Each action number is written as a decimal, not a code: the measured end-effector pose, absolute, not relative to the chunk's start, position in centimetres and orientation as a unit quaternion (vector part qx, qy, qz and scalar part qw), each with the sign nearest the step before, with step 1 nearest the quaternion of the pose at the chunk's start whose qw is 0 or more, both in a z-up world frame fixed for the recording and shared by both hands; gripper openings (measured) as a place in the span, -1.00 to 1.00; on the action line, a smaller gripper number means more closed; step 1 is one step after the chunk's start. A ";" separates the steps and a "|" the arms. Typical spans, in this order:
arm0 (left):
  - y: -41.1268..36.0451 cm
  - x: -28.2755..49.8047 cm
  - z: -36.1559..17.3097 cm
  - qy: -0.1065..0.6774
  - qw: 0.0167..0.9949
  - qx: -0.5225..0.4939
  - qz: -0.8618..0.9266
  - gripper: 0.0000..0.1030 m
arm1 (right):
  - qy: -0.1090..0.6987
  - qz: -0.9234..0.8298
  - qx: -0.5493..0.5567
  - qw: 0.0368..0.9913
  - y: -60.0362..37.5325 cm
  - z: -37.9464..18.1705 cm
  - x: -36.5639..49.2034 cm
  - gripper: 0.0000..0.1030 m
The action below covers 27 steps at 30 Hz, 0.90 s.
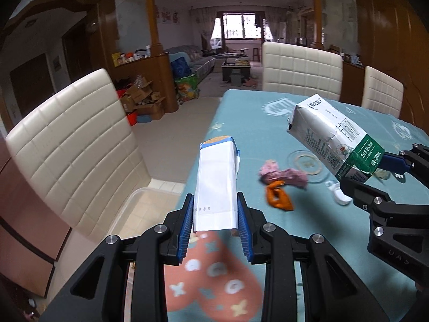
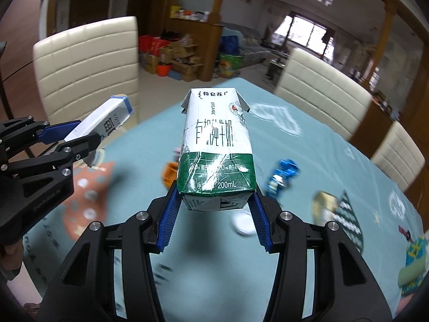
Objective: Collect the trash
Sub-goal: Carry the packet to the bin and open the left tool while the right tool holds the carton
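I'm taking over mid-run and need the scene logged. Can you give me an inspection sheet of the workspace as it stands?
Surface: table under a teal patterned cloth.
Job's things: white carton in the left gripper; green-and-white milk carton in the right gripper, both lifted off the cloth.
Clutter: pink crumpled scrap, orange wrapper, white cap, blue crumpled wrapper lying on the cloth.
Grippers: each shut on its carton's lower end.
Cables: nothing seen.
Surroundings: cream padded chairs around the table; clear bin beside it; cardboard boxes on the floor.
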<state>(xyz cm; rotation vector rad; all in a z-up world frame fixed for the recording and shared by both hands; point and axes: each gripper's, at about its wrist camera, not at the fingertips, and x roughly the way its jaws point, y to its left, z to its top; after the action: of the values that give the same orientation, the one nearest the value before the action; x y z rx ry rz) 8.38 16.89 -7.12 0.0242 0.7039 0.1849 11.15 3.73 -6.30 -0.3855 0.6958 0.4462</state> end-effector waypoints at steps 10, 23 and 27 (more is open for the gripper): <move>24.0 7.2 -8.5 0.355 0.925 -0.010 0.137 -0.41 | 0.337 0.269 -0.215 0.876 12.3 -7.3 11.2 0.00; 29.6 7.2 -9.6 0.357 0.917 -0.005 0.178 -0.41 | 0.342 0.294 -0.244 0.858 19.5 -8.6 12.5 0.00; 30.7 7.7 -10.0 0.360 0.915 -0.003 0.180 -0.40 | 0.345 0.296 -0.244 0.857 20.5 -9.0 13.4 0.00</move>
<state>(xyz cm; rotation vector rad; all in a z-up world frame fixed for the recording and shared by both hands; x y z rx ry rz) 7.73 30.66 -10.03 -0.0054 0.7419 0.3706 13.36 20.55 -9.00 -0.5135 0.7259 0.6211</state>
